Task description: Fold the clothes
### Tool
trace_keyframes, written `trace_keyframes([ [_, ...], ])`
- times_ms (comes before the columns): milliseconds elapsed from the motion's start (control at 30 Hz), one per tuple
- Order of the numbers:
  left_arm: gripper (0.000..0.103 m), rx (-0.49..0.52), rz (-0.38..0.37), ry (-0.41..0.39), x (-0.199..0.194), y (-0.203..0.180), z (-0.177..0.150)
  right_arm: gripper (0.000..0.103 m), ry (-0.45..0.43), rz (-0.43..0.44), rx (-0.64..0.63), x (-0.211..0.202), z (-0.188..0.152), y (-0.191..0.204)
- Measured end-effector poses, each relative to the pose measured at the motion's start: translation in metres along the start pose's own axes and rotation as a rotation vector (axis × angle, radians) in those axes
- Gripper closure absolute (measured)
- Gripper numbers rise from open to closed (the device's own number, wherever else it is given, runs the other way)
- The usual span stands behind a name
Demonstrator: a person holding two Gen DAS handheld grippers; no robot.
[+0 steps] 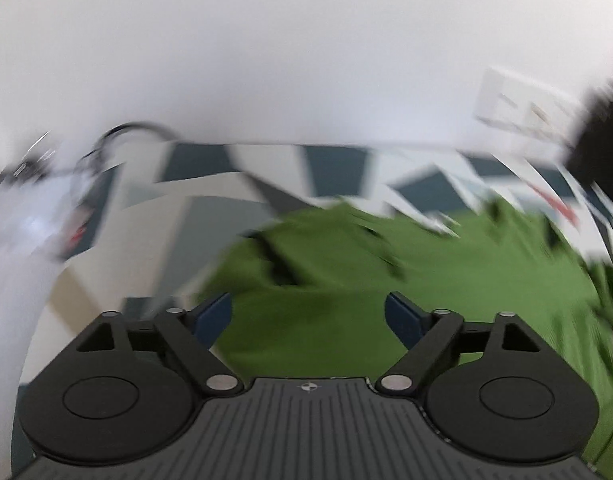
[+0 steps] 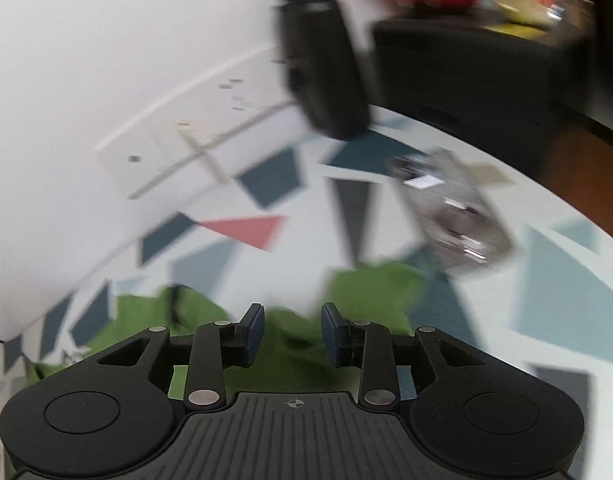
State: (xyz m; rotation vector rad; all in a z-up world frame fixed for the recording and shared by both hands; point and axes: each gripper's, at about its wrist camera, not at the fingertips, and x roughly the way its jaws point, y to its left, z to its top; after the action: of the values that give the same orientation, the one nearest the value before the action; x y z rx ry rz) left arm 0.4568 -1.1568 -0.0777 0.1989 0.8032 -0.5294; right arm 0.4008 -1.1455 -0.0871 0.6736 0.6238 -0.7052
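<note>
My left tongs [image 1: 308,318] stood wide apart, nothing between the pads, above the green shirt [image 1: 386,280] lying rumpled on the patterned cloth [image 1: 210,216]. My right tongs [image 2: 292,334] gaped partway, gripping nothing, over the shirt's [image 2: 366,288] edge. Beyond it lay a clear bag [image 2: 450,208] and a dark bottle [image 2: 322,60]. Both views were blurred.

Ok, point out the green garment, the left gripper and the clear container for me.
green garment [image 1: 346,292]: left wrist view, on the flat cloth ahead of the fingers.
left gripper [image 1: 308,316]: left wrist view, midway between its blue fingertips.
clear container [image 2: 450,208]: right wrist view, on its blurred body.
</note>
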Motion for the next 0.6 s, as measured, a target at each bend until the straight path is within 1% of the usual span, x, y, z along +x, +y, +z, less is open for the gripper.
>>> trace_keyframes([
  [33,0.016,0.018,-0.011,0.011,0.001,-0.009,-0.004,0.07,0.004,-0.024,0.011,-0.003,-0.004,-0.011],
  [67,0.016,0.031,-0.02,0.024,0.003,-0.017,-0.009,0.07,0.007,-0.045,0.02,-0.004,-0.007,-0.02],
  [167,0.016,0.014,-0.025,0.081,0.014,-0.027,-0.02,0.07,0.007,-0.087,0.022,-0.004,-0.018,-0.035],
  [300,0.016,0.006,0.001,0.126,0.026,-0.031,-0.031,0.07,-0.017,-0.094,-0.036,0.003,-0.019,-0.03],
  [400,0.016,0.012,0.003,0.137,0.025,-0.034,-0.035,0.07,-0.046,-0.113,-0.081,0.007,-0.018,-0.023],
  [467,0.015,0.021,0.002,0.139,0.024,-0.036,-0.037,0.068,-0.058,-0.156,-0.151,0.01,-0.018,-0.016],
  [533,0.015,0.038,0.008,0.145,0.022,-0.038,-0.039,0.068,-0.058,-0.18,-0.198,0.014,-0.017,-0.012],
  [600,0.015,0.043,0.014,0.144,0.018,-0.041,-0.042,0.068,-0.061,-0.17,-0.215,0.015,-0.016,-0.01],
])
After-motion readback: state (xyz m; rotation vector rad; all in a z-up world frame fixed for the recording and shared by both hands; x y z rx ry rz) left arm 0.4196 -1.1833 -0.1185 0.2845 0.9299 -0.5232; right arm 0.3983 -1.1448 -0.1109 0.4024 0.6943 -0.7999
